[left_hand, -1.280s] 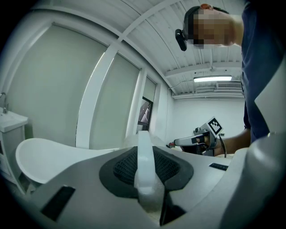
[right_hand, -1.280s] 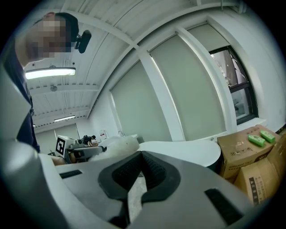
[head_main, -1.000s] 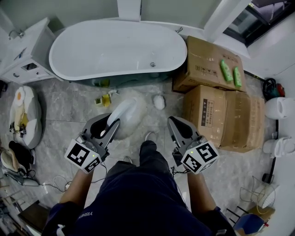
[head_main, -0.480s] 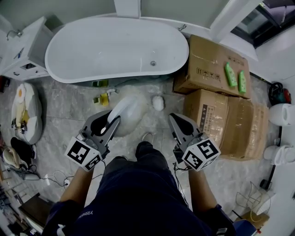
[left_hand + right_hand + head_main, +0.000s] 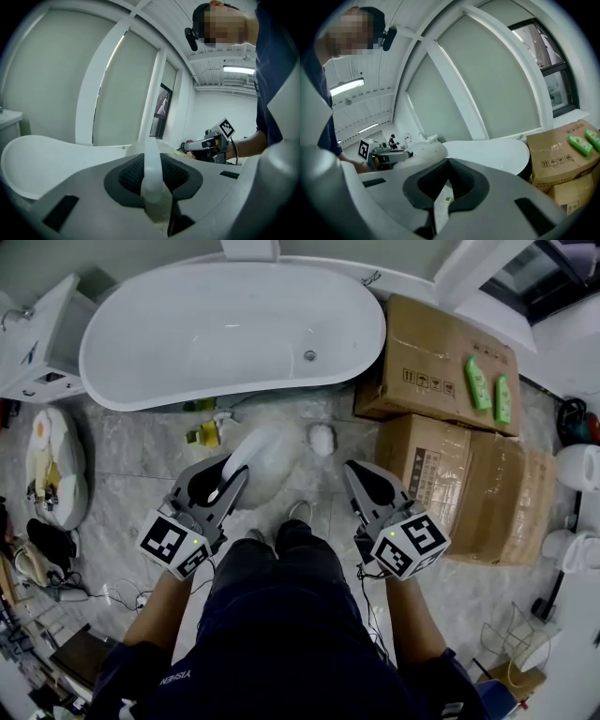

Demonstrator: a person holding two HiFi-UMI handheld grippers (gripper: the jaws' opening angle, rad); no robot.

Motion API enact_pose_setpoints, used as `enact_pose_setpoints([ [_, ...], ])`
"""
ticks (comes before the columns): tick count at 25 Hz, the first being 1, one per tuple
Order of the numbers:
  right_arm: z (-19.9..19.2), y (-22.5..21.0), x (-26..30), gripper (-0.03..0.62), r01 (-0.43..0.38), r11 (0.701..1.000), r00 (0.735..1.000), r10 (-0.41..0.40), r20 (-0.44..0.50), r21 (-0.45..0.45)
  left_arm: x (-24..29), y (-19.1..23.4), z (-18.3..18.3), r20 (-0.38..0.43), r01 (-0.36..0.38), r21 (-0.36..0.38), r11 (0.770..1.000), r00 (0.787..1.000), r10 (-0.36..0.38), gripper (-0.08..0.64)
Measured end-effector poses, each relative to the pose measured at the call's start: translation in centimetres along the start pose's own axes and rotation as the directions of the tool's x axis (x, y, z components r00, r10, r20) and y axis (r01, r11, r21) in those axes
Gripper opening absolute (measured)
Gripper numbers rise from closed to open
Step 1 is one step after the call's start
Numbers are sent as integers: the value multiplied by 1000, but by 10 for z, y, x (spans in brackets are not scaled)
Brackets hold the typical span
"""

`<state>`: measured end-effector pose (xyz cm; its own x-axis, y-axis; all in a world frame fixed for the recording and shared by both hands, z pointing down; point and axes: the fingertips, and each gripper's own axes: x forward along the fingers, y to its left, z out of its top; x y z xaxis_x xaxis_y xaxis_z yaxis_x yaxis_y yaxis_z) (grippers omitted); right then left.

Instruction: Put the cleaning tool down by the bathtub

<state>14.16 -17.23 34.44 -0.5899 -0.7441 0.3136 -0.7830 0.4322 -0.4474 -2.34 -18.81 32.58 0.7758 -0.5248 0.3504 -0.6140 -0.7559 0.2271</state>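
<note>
1. Lettering and handling symbols are printed in black on the cardboard boxes (image 5: pixel 439 345), but they are too small to read. Each gripper's cube carries black-and-white square markers.
2. Two green plastic bottles (image 5: pixel 479 382) lie on the upper box.
3. The cleaning tool (image 5: pixel 259 461) is white, with a rounded, soft-looking bulbous head. In the left gripper view its handle is a flat, smooth white strip (image 5: pixel 151 171).
4. The left gripper (image 5: pixel 229 486) is clamped on that strip, with its dark textured pads pressing both faces.
5. The tool's long axis runs from the left gripper away from the person. Its head points toward the bathtub (image 5: pixel 169 334) and sits over the grey veined marble floor (image 5: pixel 141 460), near the tub's side. Whether it touches the floor cannot be told.
6. The bathtub is a glossy white oval.
7. The right gripper (image 5: pixel 356 474) has its jaws pressed together with nothing between them, and it is well apart from the tool.
</note>
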Motion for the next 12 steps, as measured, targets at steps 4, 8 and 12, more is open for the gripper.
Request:
enact_pose_setpoints([
  [4,-3,-19,6,5,12,1000,1000,-12,-8,20,24,5,-5,-32,16,0,1000,999,-16,110],
  [8,-12,-38,12,5,33,998,999,-32,-21,48,48,15,-21,-75,35,-7,999,997,-35,110],
  [12,-22,-50,21,5,59,996,998,-57,-30,74,69,27,-42,-126,55,-24,998,990,-57,109],
])
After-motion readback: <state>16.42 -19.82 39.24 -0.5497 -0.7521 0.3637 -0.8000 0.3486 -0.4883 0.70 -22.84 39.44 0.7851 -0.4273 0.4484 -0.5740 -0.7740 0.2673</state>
